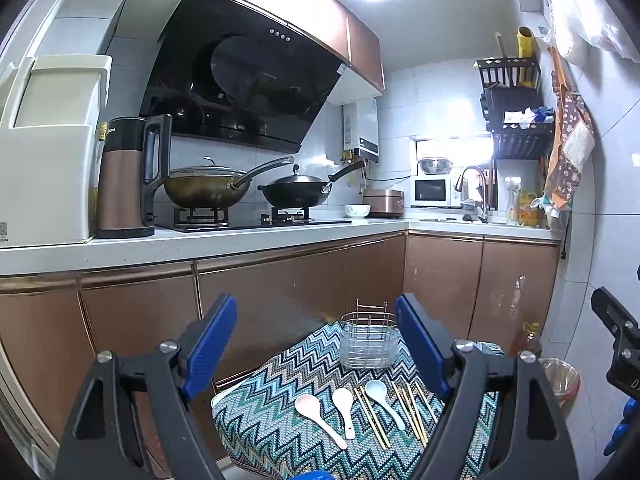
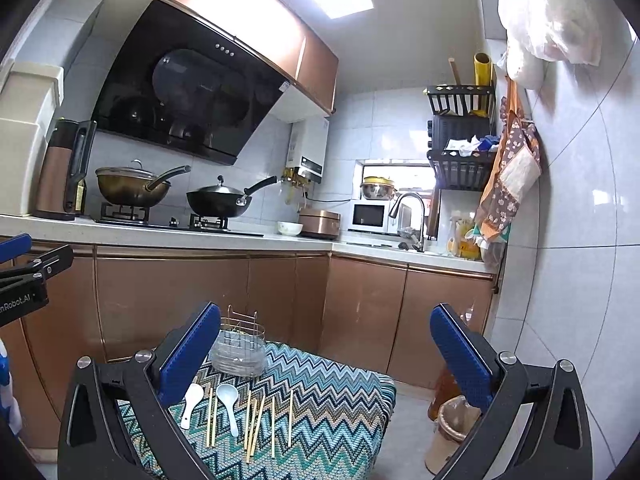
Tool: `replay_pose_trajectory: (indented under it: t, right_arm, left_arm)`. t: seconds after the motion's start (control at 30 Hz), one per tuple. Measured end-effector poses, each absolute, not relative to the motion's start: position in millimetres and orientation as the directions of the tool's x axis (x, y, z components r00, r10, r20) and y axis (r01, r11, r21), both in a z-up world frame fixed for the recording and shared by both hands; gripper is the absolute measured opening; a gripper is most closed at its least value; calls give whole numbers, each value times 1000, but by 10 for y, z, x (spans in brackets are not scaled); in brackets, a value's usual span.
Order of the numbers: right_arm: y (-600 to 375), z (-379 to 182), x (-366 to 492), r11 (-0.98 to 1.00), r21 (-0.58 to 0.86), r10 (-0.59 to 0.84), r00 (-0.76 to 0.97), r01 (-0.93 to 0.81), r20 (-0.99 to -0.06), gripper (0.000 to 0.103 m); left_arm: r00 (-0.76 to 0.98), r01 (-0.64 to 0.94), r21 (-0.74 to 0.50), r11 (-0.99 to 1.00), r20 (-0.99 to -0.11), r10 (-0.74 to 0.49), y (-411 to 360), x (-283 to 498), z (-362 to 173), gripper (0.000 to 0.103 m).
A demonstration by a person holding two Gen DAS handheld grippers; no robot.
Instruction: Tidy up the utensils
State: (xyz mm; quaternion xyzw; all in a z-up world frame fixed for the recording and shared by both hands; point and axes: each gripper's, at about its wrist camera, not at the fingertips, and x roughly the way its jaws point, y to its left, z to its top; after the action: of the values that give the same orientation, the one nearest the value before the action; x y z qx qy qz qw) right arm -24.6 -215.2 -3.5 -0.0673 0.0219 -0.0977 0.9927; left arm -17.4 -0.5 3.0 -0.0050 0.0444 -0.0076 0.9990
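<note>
Spoons and chopsticks lie in a loose row on a small table (image 1: 256, 432) covered with a zigzag-patterned cloth, in front of the kitchen cabinets. From the left wrist view: a pink spoon (image 1: 319, 413) farthest left, a white spoon (image 1: 345, 408) beside it, then a pale blue spoon (image 1: 383, 400), with gold-coloured chopsticks (image 1: 412, 410) laid between and to the right of them. A clear utensil holder (image 1: 369, 342) in a wire frame stands upright at the far edge of the cloth, behind the row and apart from it.

The left gripper (image 1: 316, 348) hangs above the table with its jaws spread wide and nothing between them (the spoons sit below and ahead of the gap). The right gripper (image 2: 324, 354) is likewise wide apart and empty; the white spoon and the chopsticks lie beneath its left finger and the gap, while the holder shows just beside that finger's tip. Neither gripper touches any utensil.
</note>
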Motion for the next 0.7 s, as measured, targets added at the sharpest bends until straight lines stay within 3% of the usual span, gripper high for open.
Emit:
replay_pose_trajectory:
  t: [0.7]
  right_arm:
    - [-2138, -2, -281, 969, -150, -199, 980, 195, -15, 103]
  left_arm:
    - [994, 0, -56, 998, -113, -6, 81, -176, 28, 81]
